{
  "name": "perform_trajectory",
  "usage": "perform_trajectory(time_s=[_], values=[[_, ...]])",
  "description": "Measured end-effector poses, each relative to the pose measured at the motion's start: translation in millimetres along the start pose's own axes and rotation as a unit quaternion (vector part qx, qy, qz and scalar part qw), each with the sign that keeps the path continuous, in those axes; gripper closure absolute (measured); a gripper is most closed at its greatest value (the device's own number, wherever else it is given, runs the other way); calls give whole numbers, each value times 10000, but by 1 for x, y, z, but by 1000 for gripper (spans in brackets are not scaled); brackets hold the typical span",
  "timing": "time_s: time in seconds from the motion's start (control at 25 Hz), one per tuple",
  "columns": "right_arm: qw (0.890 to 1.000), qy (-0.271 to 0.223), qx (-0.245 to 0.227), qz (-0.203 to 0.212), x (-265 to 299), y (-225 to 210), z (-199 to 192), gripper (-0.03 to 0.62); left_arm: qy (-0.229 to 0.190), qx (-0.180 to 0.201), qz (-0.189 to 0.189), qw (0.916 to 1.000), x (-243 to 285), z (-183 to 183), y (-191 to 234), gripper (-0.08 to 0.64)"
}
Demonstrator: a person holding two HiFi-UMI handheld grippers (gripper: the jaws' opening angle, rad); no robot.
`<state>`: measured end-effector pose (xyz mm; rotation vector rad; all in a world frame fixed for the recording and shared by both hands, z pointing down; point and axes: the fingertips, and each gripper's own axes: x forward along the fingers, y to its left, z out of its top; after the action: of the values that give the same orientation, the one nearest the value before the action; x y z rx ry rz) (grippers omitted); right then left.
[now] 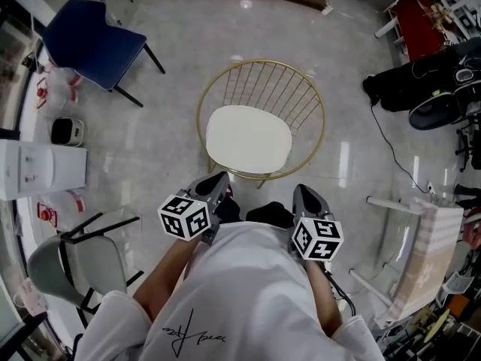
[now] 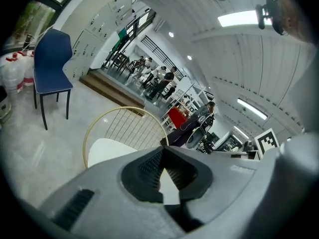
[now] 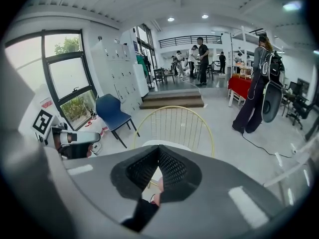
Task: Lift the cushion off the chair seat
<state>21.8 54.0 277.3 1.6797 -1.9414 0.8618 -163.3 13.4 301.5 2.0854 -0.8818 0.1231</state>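
A white cushion (image 1: 248,140) lies flat on the seat of a round gold wire chair (image 1: 312,100) just ahead of me. My left gripper (image 1: 221,179) hovers short of the seat's near left edge, shut and empty. At the near right edge my right gripper (image 1: 304,191) is likewise shut with nothing in it. Neither touches the cushion. In the left gripper view the cushion (image 2: 105,150) shows beyond and left of the closed jaws of the left gripper (image 2: 162,151). The right gripper view has the cushion (image 3: 168,144) peeking over the tips of the right gripper (image 3: 158,148), with the chair (image 3: 174,123) behind.
A blue chair (image 1: 94,40) stands at the far left and a grey chair (image 1: 71,265) at the near left. A white appliance (image 1: 37,170) sits at the left edge. Black bags (image 1: 428,81) and a cable lie to the right, near a glass-topped bench (image 1: 421,239). People stand far off (image 3: 259,83).
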Motion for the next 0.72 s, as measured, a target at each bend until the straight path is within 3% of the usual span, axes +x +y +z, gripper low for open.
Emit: perform_trajectory(time_s=[0.24,0.44,0.72], values=[[9994,308,-75,104,8,19,-17,584,441,214,-122,9987,7,-10,9,555],[9987,500,9,104,12,21,-33,584,599,127,-225,9979,8,-21,15,555],[9975,685,88,134,23,12,-43,584,697,-98,88,9975,17,-34,33,555]])
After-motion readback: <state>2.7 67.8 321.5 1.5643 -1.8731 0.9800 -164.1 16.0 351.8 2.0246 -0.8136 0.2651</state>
